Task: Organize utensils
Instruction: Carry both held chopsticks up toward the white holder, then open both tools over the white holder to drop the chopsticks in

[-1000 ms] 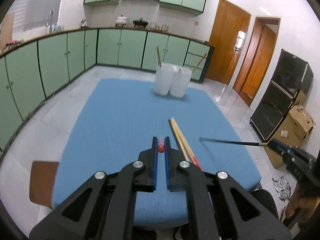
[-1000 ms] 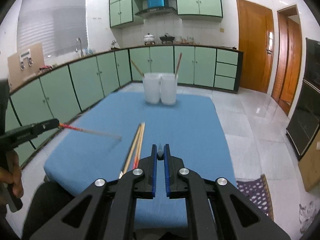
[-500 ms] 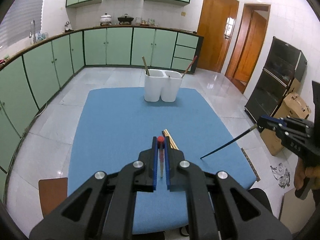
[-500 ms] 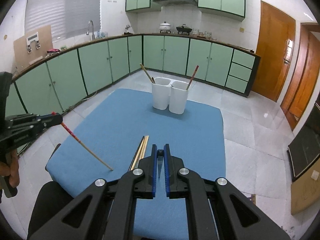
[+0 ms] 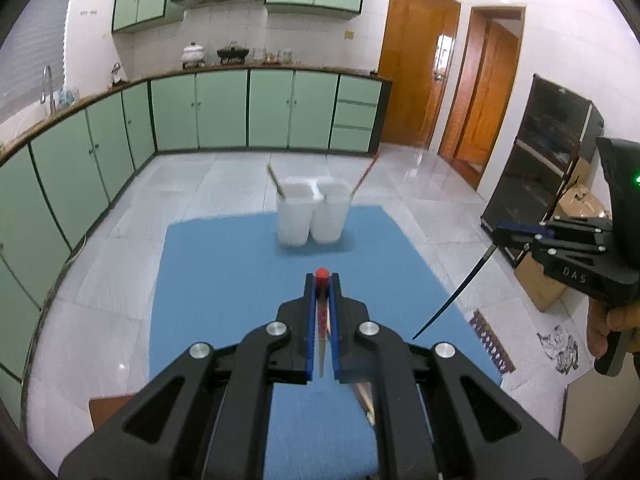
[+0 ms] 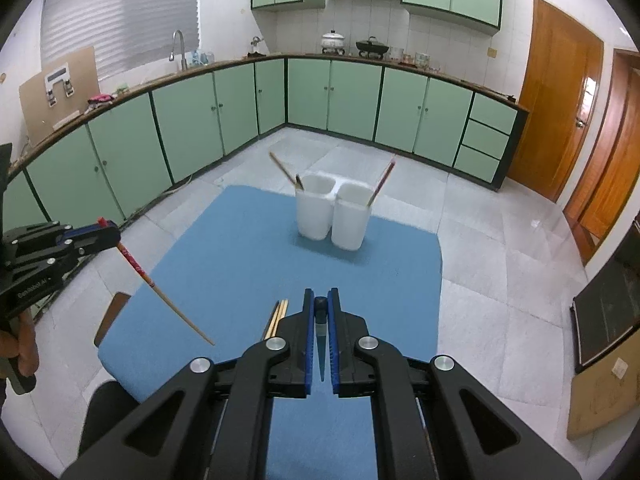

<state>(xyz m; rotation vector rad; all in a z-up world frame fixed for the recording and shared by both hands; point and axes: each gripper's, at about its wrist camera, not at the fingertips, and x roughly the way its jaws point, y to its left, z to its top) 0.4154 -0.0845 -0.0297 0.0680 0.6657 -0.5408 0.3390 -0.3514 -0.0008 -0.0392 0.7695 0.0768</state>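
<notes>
Between the fingers of the left gripper point(image 5: 321, 280), the red-topped chopstick point(image 5: 321, 312) shows only its cap and a short stretch of shaft; its lower end disappears behind the gripper body. Below and right of those fingers, a few loose chopsticks point(image 5: 364, 396) on the blue mat point(image 5: 224, 280) are blurred and mostly covered, so their number cannot be told. The black chopstick point(image 6: 321, 340) between the right gripper point(image 6: 321, 304) fingers is likewise hidden at its lower end. Left of those fingers, the loose bundle is cut off by the finger housing. The white holder point(image 6: 332, 216) ahead hides the bottoms of the sticks standing inside.
</notes>
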